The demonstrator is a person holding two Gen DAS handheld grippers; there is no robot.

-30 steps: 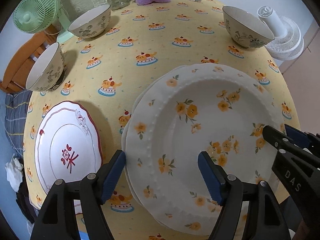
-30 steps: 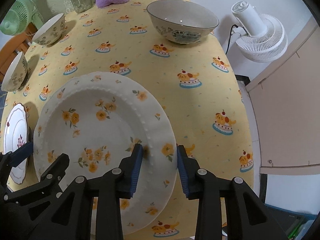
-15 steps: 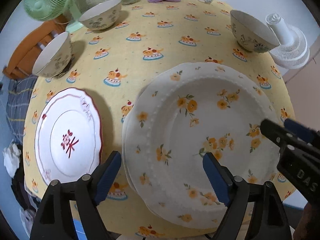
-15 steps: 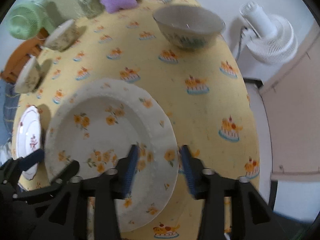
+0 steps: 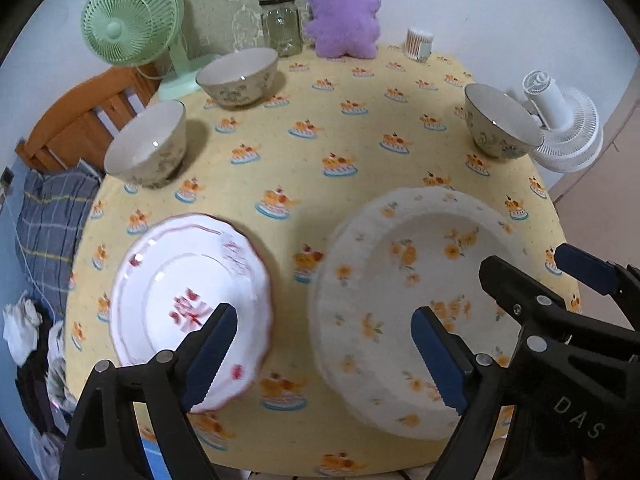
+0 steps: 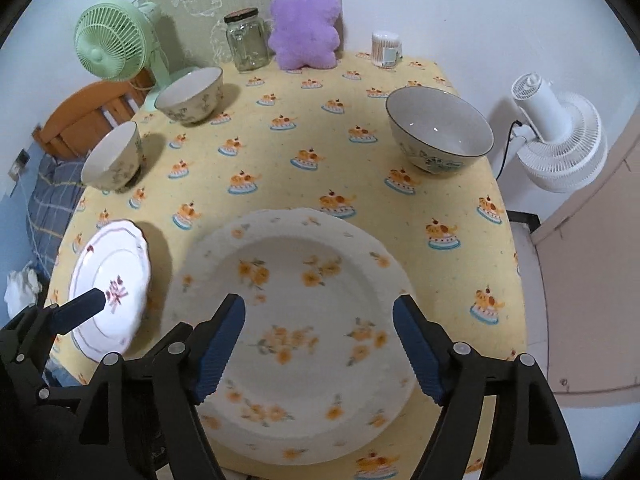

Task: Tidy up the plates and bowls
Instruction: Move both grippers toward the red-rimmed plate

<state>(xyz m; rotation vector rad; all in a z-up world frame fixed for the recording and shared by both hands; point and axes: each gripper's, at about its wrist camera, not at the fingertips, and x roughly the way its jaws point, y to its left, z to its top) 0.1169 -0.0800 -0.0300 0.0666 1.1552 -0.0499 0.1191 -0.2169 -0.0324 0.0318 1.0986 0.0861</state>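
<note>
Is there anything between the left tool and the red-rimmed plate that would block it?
Nothing visible. The left tool, jaws opening and empty, hangs above the red-rimmed plate; the flowered plates lie beside it, apart.

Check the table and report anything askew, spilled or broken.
Nothing spilled or broken shows. The one oddity: the bowl at the left table edge looks tilted, its mouth leaning outward, unlike the other two bowls, which sit upright. The flowered plate and red-trimmed plate lie flat.

White walls (image 6: 460,8) are seen behind the counter (image 6: 304,184), which is covered by a yellow cloth; a wooden bed frame (image 5: 76,120) is seen at left, a beige door (image 6: 592,264) at right.
</note>
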